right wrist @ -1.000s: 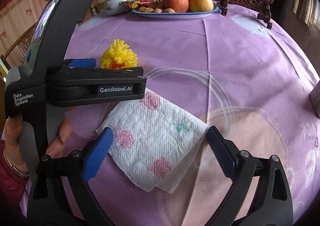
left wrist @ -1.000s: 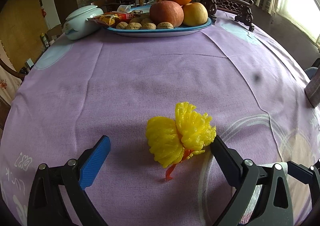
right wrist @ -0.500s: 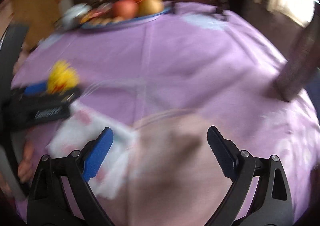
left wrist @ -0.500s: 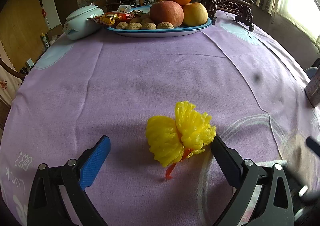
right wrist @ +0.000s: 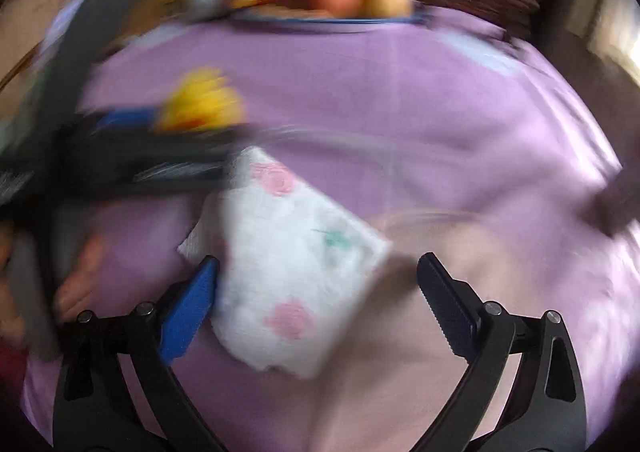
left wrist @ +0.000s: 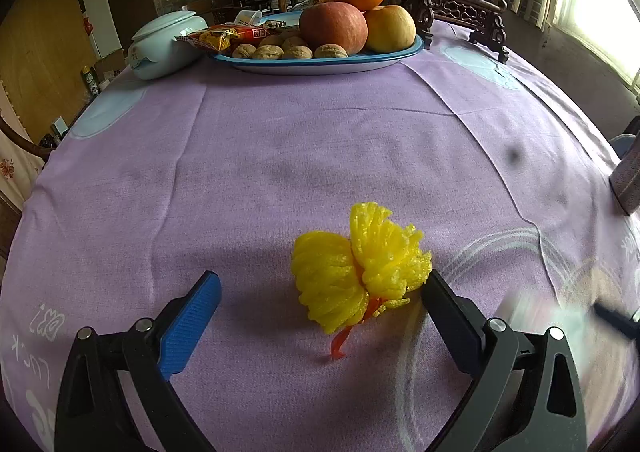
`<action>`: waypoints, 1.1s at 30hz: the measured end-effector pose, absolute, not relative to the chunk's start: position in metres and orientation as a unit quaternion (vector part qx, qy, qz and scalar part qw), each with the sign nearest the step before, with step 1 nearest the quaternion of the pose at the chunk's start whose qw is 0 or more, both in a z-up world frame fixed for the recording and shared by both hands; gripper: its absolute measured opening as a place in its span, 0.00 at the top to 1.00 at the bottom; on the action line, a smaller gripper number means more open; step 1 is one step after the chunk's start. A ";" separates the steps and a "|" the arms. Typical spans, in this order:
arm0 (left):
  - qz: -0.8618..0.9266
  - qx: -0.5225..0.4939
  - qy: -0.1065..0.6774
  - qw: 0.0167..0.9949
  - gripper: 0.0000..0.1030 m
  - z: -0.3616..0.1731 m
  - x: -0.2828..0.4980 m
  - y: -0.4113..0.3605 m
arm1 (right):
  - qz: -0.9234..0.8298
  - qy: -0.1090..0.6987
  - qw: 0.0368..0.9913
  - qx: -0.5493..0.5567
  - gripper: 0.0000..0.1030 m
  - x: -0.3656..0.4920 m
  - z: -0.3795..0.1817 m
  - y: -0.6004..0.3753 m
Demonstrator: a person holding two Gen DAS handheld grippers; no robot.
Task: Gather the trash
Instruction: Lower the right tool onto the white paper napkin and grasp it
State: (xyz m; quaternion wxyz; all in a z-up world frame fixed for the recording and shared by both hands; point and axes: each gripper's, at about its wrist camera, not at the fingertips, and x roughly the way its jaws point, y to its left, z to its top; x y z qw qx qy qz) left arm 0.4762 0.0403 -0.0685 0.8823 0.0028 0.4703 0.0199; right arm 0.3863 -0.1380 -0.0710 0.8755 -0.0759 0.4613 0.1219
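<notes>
The yellow foam net [left wrist: 356, 272], frilly with an orange strip, lies on the purple desk [left wrist: 320, 140] between the spread left tool [left wrist: 320, 288]. The spread right tool [right wrist: 318, 280] hovers over a white flowered napkin [right wrist: 288, 256] at its 11 o'clock.

tablecloth [left wrist: 320, 156]: matt woven cloth | napkin [right wrist: 296, 264]: embossed paper | mesh [left wrist: 360, 272]: foam

We see 2 pieces of trash on the purple cloth. The yellow foam net [left wrist: 358, 270] lies bunched into 2 ruffled lobes, with a thin orange-red strip curling out beneath it. The paper napkin [right wrist: 294, 264] lies flat and folded, turned cornerwise, white with pink flower prints and 1 small green mark; motion blur softens its edges in the right wrist view.
</notes>
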 end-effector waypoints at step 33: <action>0.021 0.002 0.471 0.882 0.04 -0.068 0.476 0.040 | 0.074 0.461 0.883 0.046 0.10 0.451 -0.051 -0.170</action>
